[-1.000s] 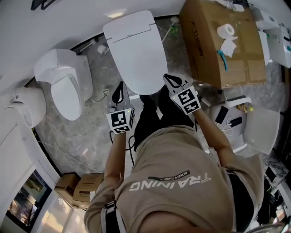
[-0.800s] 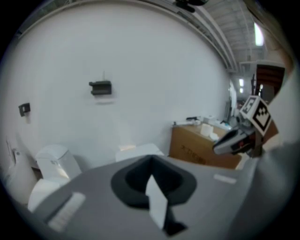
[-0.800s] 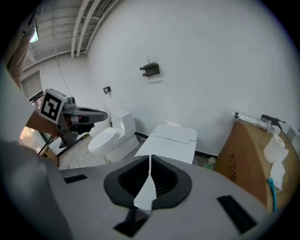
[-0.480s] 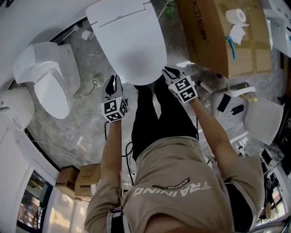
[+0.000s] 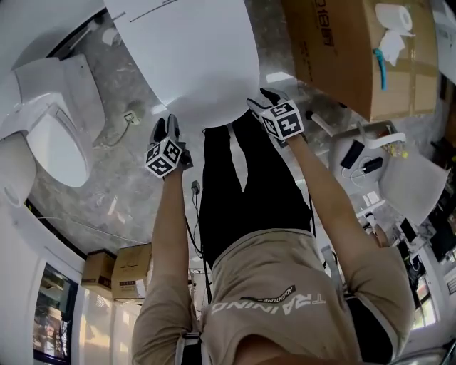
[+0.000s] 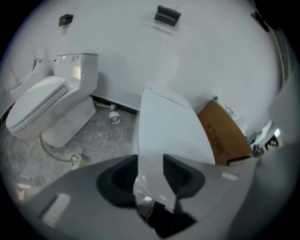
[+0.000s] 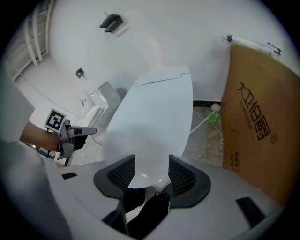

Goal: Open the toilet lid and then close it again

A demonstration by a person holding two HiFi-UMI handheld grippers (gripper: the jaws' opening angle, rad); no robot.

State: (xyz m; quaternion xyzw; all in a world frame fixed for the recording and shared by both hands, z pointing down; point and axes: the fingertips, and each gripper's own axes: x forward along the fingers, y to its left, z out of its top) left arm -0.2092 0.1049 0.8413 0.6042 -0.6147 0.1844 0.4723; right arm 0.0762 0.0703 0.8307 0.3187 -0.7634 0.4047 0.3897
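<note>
The white toilet lid (image 5: 189, 57) lies down over the bowl, its rounded front end towards me. My left gripper (image 5: 165, 122) is at the front left of the rim and my right gripper (image 5: 262, 96) at the front right. In the left gripper view the lid (image 6: 168, 126) runs edge-on into the gap of the left gripper (image 6: 150, 173). In the right gripper view the front tip of the lid (image 7: 154, 117) sits between the pads of the right gripper (image 7: 151, 176). Both pairs of jaws have just been opening and stand open around the rim.
A second white toilet (image 5: 50, 121) stands to the left. A large cardboard box (image 5: 342, 50) with a paper roll (image 5: 395, 16) stands close on the right. A green-tipped brush (image 7: 213, 117) lies behind it. Small cartons (image 5: 128, 274) sit on the marble floor behind me.
Both grippers have dropped down to the front rim of the lid, and the lid now fills more of the head view. The lid itself has stayed down.
</note>
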